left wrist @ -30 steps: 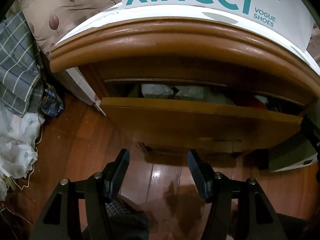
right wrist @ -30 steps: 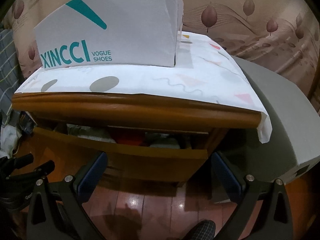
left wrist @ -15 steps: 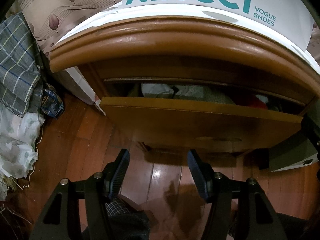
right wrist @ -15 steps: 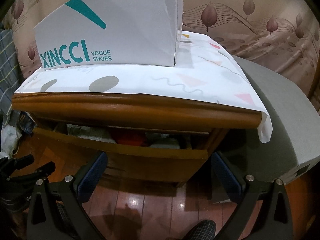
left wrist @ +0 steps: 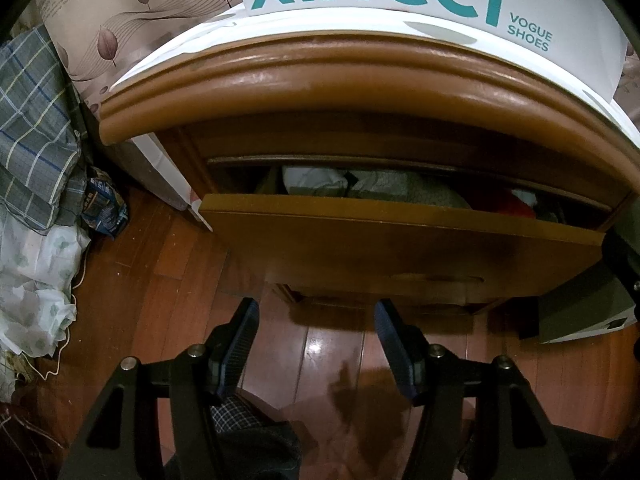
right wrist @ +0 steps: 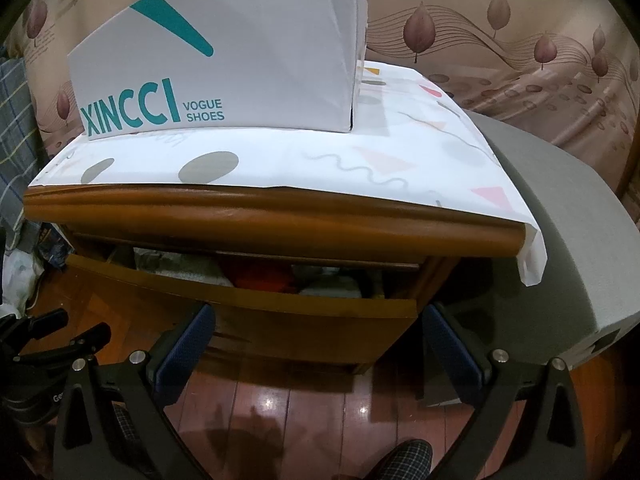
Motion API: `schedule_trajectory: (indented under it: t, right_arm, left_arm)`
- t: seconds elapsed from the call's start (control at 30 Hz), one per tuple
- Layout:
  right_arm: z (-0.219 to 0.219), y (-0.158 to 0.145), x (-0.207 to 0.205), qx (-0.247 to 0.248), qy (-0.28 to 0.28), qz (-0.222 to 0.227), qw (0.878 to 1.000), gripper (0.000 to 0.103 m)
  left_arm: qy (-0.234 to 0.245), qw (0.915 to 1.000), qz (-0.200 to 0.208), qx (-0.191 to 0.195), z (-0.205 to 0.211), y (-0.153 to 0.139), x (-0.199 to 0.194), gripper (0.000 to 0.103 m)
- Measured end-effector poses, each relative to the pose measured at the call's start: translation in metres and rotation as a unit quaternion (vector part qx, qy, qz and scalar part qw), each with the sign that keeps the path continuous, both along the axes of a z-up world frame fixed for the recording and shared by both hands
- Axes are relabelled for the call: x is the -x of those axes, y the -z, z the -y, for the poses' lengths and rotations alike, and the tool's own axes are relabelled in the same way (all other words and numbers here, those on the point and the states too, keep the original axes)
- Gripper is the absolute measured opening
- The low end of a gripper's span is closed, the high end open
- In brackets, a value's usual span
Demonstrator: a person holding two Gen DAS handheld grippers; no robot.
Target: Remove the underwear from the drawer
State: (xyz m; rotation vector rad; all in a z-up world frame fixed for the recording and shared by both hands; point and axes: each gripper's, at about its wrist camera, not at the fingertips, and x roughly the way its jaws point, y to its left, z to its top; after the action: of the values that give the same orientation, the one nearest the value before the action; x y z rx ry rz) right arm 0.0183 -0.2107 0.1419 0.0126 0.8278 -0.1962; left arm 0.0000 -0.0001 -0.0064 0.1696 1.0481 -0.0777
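A dim bedroom with a red wood floor (left wrist: 168, 280). Folded underwear (left wrist: 360, 188) lay inside the half-open drawer (left wrist: 400, 248) — nothing had shifted. Both the left tool (left wrist: 314, 328) and right tool (right wrist: 316, 344) hung released, empty, near the drawer front — no grasp yet.

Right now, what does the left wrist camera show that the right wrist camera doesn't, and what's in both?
Only the left wrist view shows the white sack slumped on the floor and the drawer's recessed handle slot. Only the right wrist view shows the whole cloth cover on the nightstand, the grey block beside it, and the left tool. Both show the partly open drawer with clothes, an orange piece among them, and the shoe box.
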Motion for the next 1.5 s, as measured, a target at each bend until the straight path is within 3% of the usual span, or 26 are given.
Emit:
schedule_trajectory:
  t: [0.8,0.93,1.0,1.17,1.27,1.37,1.47,1.5]
  right_arm:
    - [-0.003,0.002,-0.002,0.0,0.0,-0.004,1.0,0.103]
    - [-0.002,0.002,-0.002,-0.001,0.001,-0.004,1.0,0.103]
    - [0.001,0.001,-0.001,-0.005,0.004,-0.002,1.0,0.103]
    - [0.01,-0.005,0.002,-0.017,0.012,0.008,1.0,0.103]
    - [0.016,-0.009,0.002,-0.028,0.016,0.013,0.999,0.103]
    - [0.021,-0.013,0.002,-0.036,0.02,0.017,0.999,0.103]
    - [0.026,-0.016,0.002,-0.045,0.024,0.021,0.998,0.103]
    - [0.026,-0.016,0.002,-0.047,0.025,0.021,0.998,0.103]
  left_arm:
    - [-0.002,0.9999,-0.008,0.008,-0.001,0.0,-0.001,0.062]
    - [-0.005,0.9995,-0.018,0.027,-0.004,0.001,-0.004,0.062]
    - [-0.01,0.9978,-0.029,0.059,-0.009,0.001,-0.006,0.062]
    - [-0.043,0.9779,-0.06,0.196,-0.03,-0.002,-0.011,0.062]
    - [-0.072,0.9646,-0.058,0.247,-0.036,-0.002,-0.013,0.062]
    - [-0.118,0.9417,-0.063,0.309,-0.043,0.004,-0.017,0.062]
    - [-0.17,0.9125,-0.067,0.366,-0.047,0.015,-0.02,0.062]
    - [-0.178,0.9082,-0.068,0.373,-0.047,0.018,-0.022,0.062]
